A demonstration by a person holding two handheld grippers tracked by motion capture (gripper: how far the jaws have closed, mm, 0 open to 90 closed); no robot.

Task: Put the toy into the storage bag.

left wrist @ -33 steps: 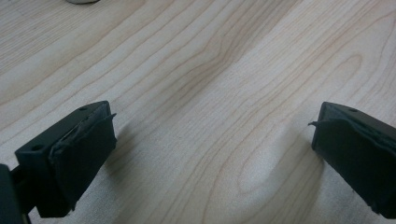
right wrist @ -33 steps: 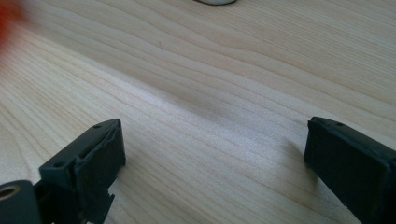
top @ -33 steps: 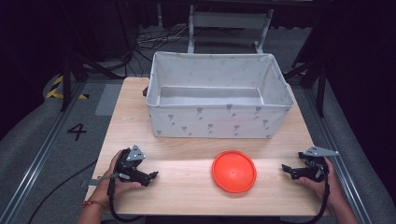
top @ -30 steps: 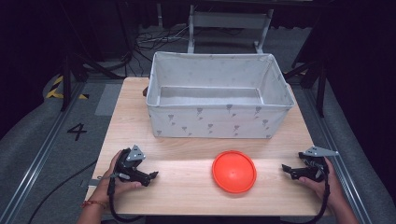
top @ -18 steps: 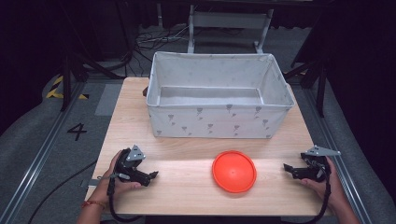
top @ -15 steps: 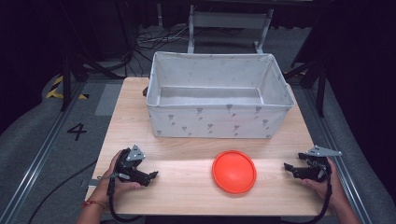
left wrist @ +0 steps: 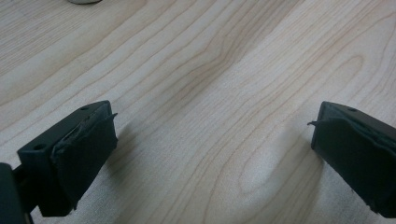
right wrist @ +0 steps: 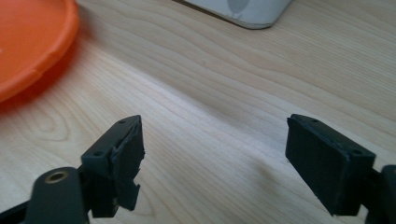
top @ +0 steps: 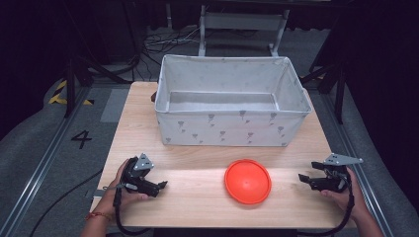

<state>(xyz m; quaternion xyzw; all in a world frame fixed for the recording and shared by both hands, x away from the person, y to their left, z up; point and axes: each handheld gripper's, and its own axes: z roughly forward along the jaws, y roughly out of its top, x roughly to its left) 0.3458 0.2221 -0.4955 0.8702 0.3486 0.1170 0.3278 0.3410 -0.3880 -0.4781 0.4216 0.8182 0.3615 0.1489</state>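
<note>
1. Plainly, we are dealing with the orange plate, lying flat on the table in front of the fabric bin, between our two grippers.
2. It looks like thin plastic to us — light, fairly stiff, slick-surfaced, not fragile.
3. We would pinch its raised rim on the side nearest the right gripper.
4. That gripper's jaws have just been closing a little yet stand apart with nothing between them; the left gripper is wide open and empty — well apart from the plate.

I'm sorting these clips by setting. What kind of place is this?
Probably a lab or studio set up for recording handling tasks, not a home: a bare light wooden table on dark grey carpet, cables and black metal stands behind, and a painted floor number "4" beside a rail.
</note>
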